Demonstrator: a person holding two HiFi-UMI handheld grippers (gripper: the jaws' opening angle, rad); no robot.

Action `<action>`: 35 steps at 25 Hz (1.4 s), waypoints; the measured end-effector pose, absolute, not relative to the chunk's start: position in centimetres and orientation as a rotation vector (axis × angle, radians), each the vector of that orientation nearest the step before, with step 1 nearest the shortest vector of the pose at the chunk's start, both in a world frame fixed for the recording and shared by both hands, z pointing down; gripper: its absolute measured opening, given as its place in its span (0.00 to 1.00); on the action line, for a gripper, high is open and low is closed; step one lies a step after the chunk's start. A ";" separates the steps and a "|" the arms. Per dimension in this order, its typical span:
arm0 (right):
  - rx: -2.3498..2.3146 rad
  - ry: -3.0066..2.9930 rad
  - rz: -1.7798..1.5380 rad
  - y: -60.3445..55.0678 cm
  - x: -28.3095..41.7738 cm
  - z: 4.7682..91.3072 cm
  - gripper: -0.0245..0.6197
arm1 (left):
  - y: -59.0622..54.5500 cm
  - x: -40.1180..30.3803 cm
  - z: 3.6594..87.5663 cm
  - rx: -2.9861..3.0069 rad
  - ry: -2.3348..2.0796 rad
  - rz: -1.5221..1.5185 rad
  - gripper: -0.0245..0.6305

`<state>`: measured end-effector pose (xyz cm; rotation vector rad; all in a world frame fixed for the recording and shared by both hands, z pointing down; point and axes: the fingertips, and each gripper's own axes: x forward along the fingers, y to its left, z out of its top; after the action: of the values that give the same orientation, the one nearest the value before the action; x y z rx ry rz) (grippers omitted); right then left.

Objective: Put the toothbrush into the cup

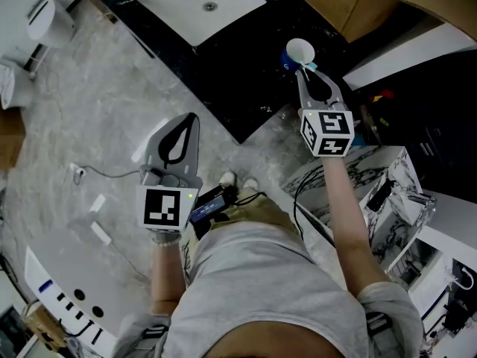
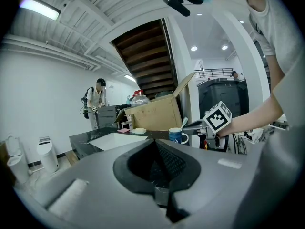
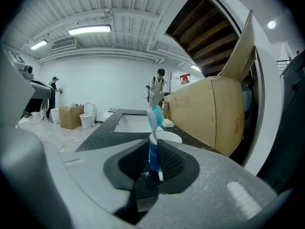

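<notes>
A blue cup (image 1: pixel 299 51) with a white inside stands on the black counter (image 1: pixel 246 88), near its right end. My right gripper (image 1: pixel 306 71) is just in front of the cup, shut on a blue and white toothbrush (image 3: pixel 155 117) that stands upright between the jaws, bristle head on top. Right behind the brush in the right gripper view, the cup's white rim (image 3: pixel 167 138) shows. From the left gripper view, the cup (image 2: pixel 176 135) and the right gripper (image 2: pixel 187 127) appear together. Over the floor, left of the counter, my left gripper (image 1: pixel 192 119) is shut and holds nothing.
A white sink (image 1: pixel 201 2) is set in the counter at the back. A large cardboard box (image 3: pixel 209 113) stands to the right of the cup. There are toilets (image 1: pixel 48 17) at the far left, a cable (image 1: pixel 104 172) on the marbled floor, and a marbled cabinet (image 1: pixel 387 177) at right.
</notes>
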<state>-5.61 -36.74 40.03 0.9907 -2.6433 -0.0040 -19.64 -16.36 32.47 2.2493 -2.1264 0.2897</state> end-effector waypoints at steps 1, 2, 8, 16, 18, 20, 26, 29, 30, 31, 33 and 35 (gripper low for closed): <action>0.988 -2.641 -0.003 -36.6 -5.6 40.2 0.11 | -16.3 -19.6 32.5 2.251 -2.123 0.289 0.06; 0.987 -2.637 -0.003 -36.4 -5.5 40.3 0.11 | -16.3 -19.5 32.5 2.254 -2.120 0.290 0.06; 0.985 -2.611 -0.030 -34.6 -4.7 40.7 0.11 | -16.5 -18.8 32.4 2.291 -2.094 0.289 0.06; 1.039 -2.616 -0.015 -31.8 -2.7 39.7 0.02 | -17.1 -17.0 31.9 2.371 -2.026 0.281 0.06; 1.054 -2.621 -0.014 -31.1 -2.0 39.2 0.02 | -17.1 -16.5 31.8 2.390 -2.007 0.276 0.06; 1.068 -2.622 -0.023 -30.4 -1.3 38.6 0.02 | -17.1 -16.0 31.7 2.413 -1.989 0.272 0.06; 1.133 -2.637 -0.005 -28.3 0.9 37.0 0.03 | -17.4 -14.2 31.0 2.487 -1.932 0.261 0.06; 1.159 -2.646 -0.010 -27.2 2.0 35.9 0.03 | -17.5 -13.4 30.6 2.520 -1.907 0.251 0.06; 1.166 -2.648 -0.013 -26.9 2.3 35.5 0.03 | -17.5 -13.2 30.5 2.531 -1.899 0.247 0.06; 1.173 -2.650 -0.017 -26.5 2.6 35.2 0.03 | -17.5 -12.9 30.4 2.542 -1.890 0.243 0.06; 1.188 -2.653 -0.021 -25.9 3.2 34.7 0.03 | -17.7 -12.3 30.2 2.565 -1.870 0.237 0.06; 1.203 -2.657 -0.023 -25.4 3.7 34.2 0.03 | -17.8 -11.8 30.0 2.591 -1.847 0.237 0.06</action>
<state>3.66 -25.38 34.18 1.2031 -2.6565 -0.0228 -11.78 -17.82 29.98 2.5914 -1.8475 0.2366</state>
